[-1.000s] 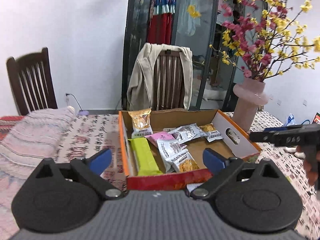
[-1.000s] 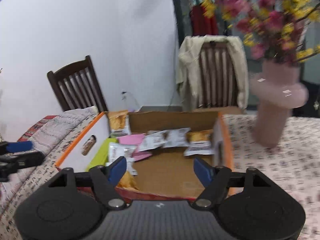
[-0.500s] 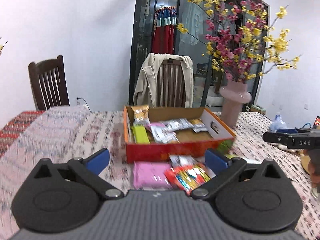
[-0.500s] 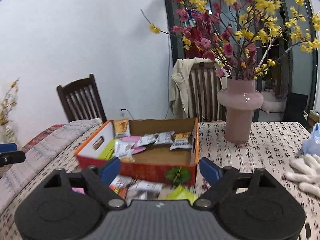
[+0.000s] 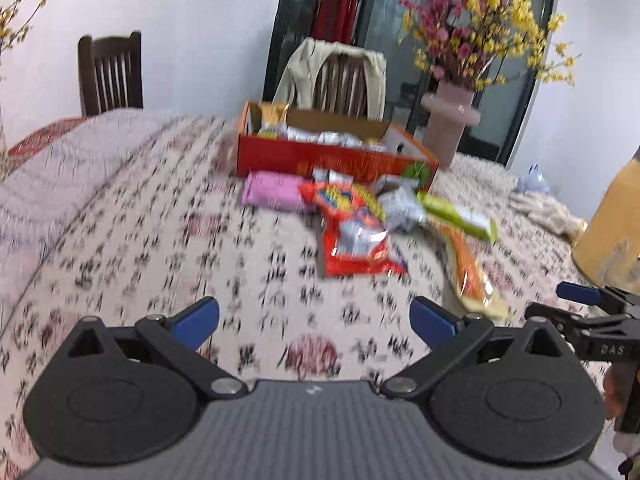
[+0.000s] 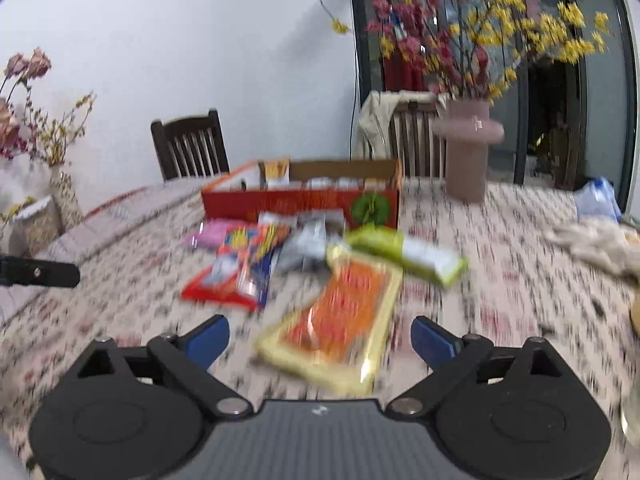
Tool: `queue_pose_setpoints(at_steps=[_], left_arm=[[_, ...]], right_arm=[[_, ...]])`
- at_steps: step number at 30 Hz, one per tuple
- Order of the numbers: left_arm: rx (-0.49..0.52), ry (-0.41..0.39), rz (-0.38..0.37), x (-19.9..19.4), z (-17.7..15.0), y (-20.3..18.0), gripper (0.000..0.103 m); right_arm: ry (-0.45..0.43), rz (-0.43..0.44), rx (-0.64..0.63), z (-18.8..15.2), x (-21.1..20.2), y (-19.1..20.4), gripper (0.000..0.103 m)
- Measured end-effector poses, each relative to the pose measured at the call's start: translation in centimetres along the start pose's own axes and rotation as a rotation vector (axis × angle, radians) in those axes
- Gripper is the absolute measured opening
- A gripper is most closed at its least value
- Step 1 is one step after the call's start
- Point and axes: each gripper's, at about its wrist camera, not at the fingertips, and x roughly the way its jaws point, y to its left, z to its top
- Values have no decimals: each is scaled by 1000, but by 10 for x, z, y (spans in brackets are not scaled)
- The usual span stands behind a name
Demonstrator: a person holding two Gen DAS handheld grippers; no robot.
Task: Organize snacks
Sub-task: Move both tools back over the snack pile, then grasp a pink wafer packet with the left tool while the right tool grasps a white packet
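Right tool (image 6: 320, 336) spread wide, just opened, empty; orange packet (image 6: 340, 320) lies lengthwise toward box (image 6: 300, 204).

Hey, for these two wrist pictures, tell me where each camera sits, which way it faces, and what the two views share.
Left wrist: sits on the left claw, facing forward and down across the patterned table at loose snack packs and the red box; its own open fingers show, plus the right claw at far right.
Right wrist: sits on the right claw, facing the same spread, nearest the orange pack; its fingers stand wide apart with nothing between them.
Shared: box, red snack bag, green pack, pink vase.
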Motion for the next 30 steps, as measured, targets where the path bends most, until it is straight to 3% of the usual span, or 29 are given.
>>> queue_pose_setpoints(at_steps=[5, 19, 26, 30], left_arm=[[-16, 15, 21, 5, -1, 5, 103], [-31, 68, -3, 44, 6, 14, 103], [18, 54, 25, 73, 31, 25, 103], [92, -9, 59, 106, 58, 36, 103]], right_arm=[[39, -7, 12, -22, -6, 1, 98], [77, -23, 8, -10, 22, 2, 98], [77, -44, -9, 11, 44, -1, 97], [73, -49, -38, 28, 61, 1, 97]])
